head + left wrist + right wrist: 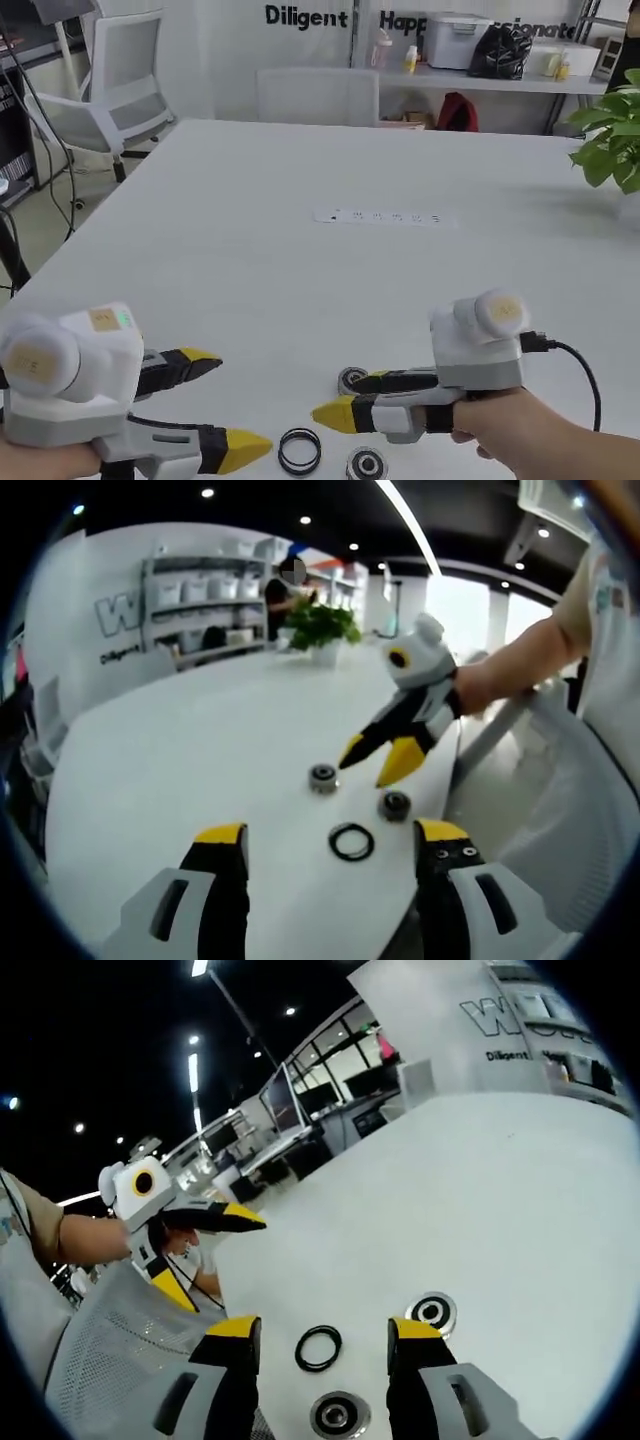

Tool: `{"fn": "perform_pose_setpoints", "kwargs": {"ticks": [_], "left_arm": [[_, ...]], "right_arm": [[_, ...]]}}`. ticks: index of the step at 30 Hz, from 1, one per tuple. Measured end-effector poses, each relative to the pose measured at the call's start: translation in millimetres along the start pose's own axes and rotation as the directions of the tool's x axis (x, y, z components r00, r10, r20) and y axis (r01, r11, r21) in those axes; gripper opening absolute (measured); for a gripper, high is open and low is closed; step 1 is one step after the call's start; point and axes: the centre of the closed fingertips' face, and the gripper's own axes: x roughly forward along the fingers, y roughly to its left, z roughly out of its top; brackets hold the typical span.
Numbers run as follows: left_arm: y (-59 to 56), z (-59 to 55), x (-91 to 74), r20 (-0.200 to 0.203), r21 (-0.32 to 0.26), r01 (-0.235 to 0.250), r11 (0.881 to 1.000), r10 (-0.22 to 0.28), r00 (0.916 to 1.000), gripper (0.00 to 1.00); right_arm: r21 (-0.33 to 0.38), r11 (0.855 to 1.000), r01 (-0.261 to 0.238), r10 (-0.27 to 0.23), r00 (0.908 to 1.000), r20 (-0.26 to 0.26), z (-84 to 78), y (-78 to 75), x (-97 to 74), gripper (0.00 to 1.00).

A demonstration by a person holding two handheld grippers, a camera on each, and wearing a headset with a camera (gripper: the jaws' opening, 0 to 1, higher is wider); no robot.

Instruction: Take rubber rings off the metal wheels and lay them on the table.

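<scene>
Nearest the headset, the left gripper held its yellow-tipped jaws wide apart, and the right gripper had its jaws parted too. One loose black rubber ring lay flat on the white surface between them. Both small round metal wheels, the nearer and the farther, sat just beside the right jaws, so that hand looked better placed to reach them.

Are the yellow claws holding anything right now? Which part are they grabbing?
Nothing is held. The left gripper and right gripper are both open, and the rubber ring lies loose on the table.
</scene>
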Motion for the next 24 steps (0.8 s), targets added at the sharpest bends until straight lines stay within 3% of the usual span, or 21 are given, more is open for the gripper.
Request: {"fn": "perform_pose_setpoints", "kwargs": {"ticks": [5, 13, 24], "left_arm": [[-0.5, 4.9, -2.4, 0.012, -0.006, -0.003, 1.000, 0.003, 0.9999, 0.68], [-8.0, 13.6, -4.4, 0.034, -0.014, 0.004, 1.000, -0.003, 0.9994, 0.69], [-11.9, 19.9, -8.0, 0.062, -0.019, -0.008, 1.000, 0.009, 0.9980, 0.72]], "right_arm": [[-0.027, 0.999, 0.031, -0.030, 0.9980, 0.056, 13.1, -4.4, -16.3, 0.57], [-0.061, 0.994, 0.093, -0.084, 0.9865, 0.141, 28.3, -14.2, -46.2, 0.67], [-0.105, 0.984, 0.147, -0.125, 0.9735, 0.191, 27.8, -18.3, -78.5, 0.76]]}}
